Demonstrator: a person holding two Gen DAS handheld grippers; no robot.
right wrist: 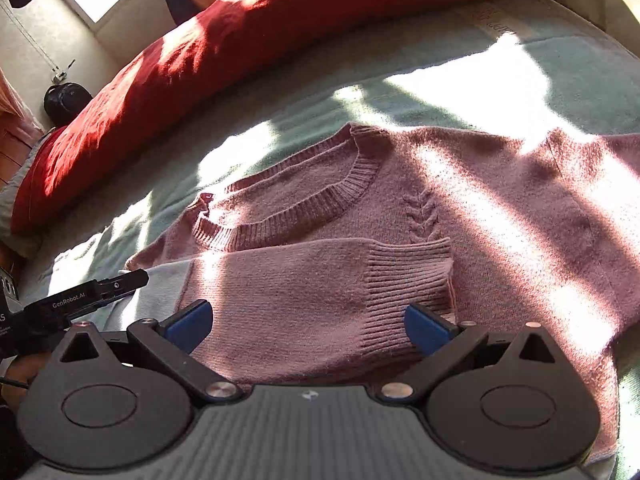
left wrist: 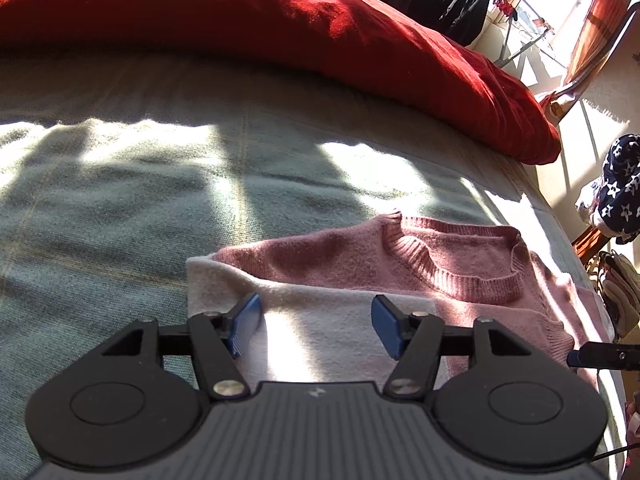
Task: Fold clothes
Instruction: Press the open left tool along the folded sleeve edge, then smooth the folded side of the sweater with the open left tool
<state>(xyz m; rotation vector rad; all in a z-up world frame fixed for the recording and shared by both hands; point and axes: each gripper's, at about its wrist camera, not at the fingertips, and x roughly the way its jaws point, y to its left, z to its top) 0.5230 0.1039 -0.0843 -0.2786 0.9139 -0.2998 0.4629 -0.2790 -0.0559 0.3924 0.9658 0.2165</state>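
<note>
On a pale green bed cover [right wrist: 580,64] lies a pink knitted sweater [right wrist: 500,208], one sleeve folded across. Left gripper [left wrist: 316,326] and right gripper [right wrist: 308,326] hover spread wide, holding nothing.

We look low and close across the bed [left wrist: 120,208] from both wrists; both views share the pink sweater [right wrist: 500,208] and red pillow [left wrist: 280,20].
</note>
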